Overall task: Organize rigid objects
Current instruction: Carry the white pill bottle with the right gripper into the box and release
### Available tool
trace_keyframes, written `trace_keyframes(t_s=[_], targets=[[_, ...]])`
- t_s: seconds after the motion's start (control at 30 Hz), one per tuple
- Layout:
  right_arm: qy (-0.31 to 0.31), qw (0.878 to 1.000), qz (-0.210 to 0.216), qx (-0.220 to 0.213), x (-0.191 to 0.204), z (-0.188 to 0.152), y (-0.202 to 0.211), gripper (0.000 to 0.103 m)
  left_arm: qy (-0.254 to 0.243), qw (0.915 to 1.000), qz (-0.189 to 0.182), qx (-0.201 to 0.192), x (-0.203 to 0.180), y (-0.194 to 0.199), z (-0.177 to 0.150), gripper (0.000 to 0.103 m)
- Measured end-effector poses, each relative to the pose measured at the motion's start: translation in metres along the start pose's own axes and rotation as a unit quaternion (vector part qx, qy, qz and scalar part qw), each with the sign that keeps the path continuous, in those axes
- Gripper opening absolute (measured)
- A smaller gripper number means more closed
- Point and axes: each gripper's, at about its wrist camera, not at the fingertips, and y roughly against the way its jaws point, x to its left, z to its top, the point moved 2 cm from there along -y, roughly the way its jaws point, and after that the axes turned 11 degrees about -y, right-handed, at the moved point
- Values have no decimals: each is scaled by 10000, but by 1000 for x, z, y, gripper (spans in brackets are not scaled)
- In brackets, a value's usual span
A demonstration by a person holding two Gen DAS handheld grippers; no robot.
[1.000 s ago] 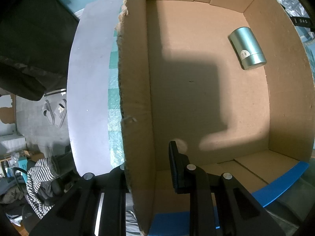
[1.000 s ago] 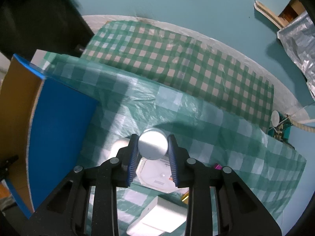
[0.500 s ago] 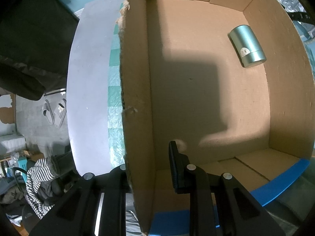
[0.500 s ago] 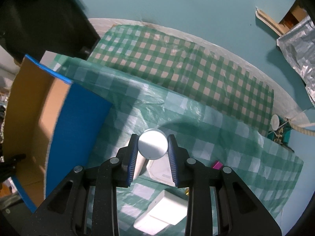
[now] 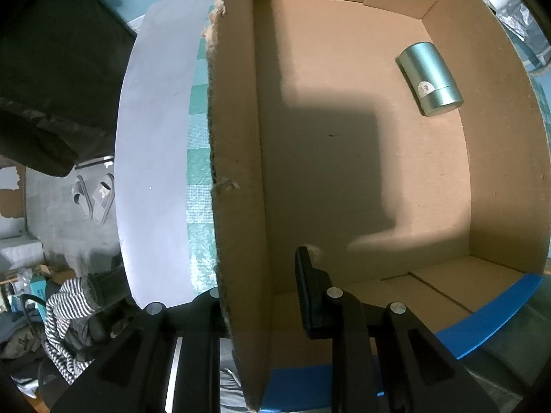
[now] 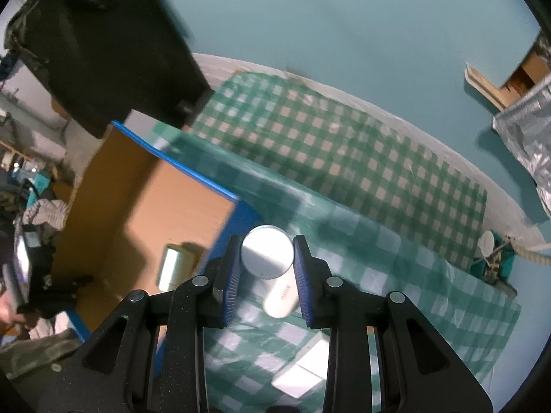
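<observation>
Left of the cardboard box (image 5: 361, 158), in the left wrist view, a grey table edge (image 5: 151, 158) curves past a strip of checked cloth, with a pair of slippers (image 5: 93, 194) on the floor beyond it and a striped garment (image 5: 67, 313) lower down; the left gripper (image 5: 256, 292) is closed onto the box's near-left wall (image 5: 237, 206), one finger outside the wall and one finger (image 5: 304, 292) inside, the cardboard pinched between them; further right, on the box floor near the far-right corner, a pale green metal canister (image 5: 430, 79) lies on its side, well apart from the gripped wall; blue tape (image 5: 489, 313) edges the box rim at the lower right.

Seen from the right wrist view, the box (image 6: 165, 206) sits at the left on the green checked tablecloth (image 6: 344, 158), its blue-edged rim turned toward the camera and the canister (image 6: 174, 266) showing as a blurred bright shape inside; just right of the box's corner the right gripper (image 6: 267, 272) is clamped on a white cylindrical bottle (image 6: 272, 268), the blue pads (image 6: 231, 275) pressing its sides, its round cap facing the camera and its body hanging above the cloth; below it a white flat box (image 6: 303, 375) lies on the cloth; far right of the box, at the cloth's edge, sits a small teal item with a white disc (image 6: 490, 254).
</observation>
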Motion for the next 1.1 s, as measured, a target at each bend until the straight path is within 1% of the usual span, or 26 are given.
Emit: trace_keyframes(t_s=[0.2,0.47,0.73,0.87,1.1], targets=[[329,9993,156,-36,32,8,8,29,-7,10000,6,-16,1,0,-2,22],[681,9973,237,123,61,11,-10,29,34,10000,-18,-20,2,0,-3,22],[728,9965,123,394,67,7,-43,29,55,10000,-16,-4,2,-2,-5,22],[738,9958,121,522,68,5,-53,29,47,10000,-18,8,2,-3,-7,22],[667,9963,44,546,64,5,-59,29,35,10000,-11,-8,2,-3,-8,22]])
